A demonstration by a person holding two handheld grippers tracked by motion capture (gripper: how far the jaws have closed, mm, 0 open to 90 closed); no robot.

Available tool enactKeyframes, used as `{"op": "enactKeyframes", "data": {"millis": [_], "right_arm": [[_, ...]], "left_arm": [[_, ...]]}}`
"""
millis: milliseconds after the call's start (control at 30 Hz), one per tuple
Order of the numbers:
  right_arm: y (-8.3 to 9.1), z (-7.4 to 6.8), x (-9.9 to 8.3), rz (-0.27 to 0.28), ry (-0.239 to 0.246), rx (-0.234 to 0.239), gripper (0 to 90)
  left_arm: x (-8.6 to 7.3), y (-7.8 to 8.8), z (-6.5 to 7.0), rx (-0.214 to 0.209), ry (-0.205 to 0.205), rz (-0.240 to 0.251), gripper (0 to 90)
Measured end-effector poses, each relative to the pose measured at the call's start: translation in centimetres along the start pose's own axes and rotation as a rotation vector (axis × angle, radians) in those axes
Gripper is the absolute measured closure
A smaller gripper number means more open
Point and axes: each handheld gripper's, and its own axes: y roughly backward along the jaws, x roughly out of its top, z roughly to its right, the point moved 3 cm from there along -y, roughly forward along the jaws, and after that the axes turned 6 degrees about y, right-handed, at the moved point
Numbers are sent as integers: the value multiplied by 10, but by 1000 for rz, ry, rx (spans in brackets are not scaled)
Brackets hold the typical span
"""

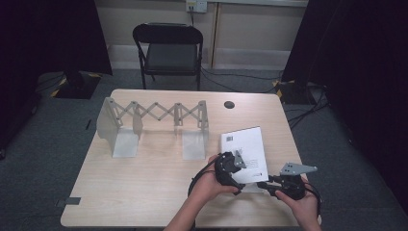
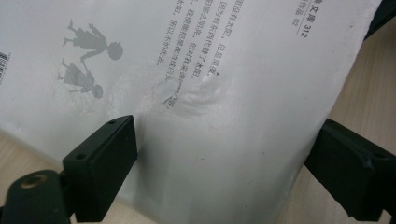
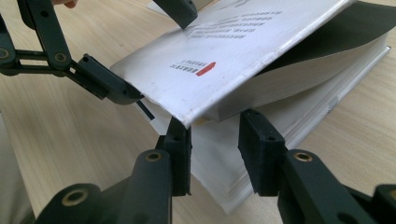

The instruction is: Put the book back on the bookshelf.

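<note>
One folding rack (image 1: 154,126) beyond book (image 1: 244,144)

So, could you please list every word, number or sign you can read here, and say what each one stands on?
"312" after three Chinese characters that seem to read "文库": white book cover, left gripper view, by its edge.
Columns of Chinese text on that cover: too blurred to quote.
Barcode at the cover's corner: digits unreadable.
Two grey child figures on that cover: a picture, no words.
Red mark with small print on the cover, right gripper view: too small to read.
</note>
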Motion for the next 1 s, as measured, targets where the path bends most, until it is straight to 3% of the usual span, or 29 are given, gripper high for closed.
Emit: {"op": "enactKeyframes", "data": {"millis": [167,333,633,700,800,900,1000], "right_arm": [[0,-1,1,4,-7,1,658],[0,-1,2,5,-11,2,661],[0,-1,3,3,-20,3,665],[0,-2,3,3,-21,2,666],[0,-2,4,1,-18,0,668],[0,-2,3,-2,-17,-1,669],[0,-1,2,1,-17,3,668]], "left_arm": [[4,-5,4,41,-20,10,96],[7,-12,9,59,-54,6,0],[10,-21,13,153,-74,28,0],[10,-22,14,178,-104,24,0],[9,-23,14,177,-106,34,0],[8,-21,13,189,-104,44,60],[7,-16,12,178,-129,48,118]]}}
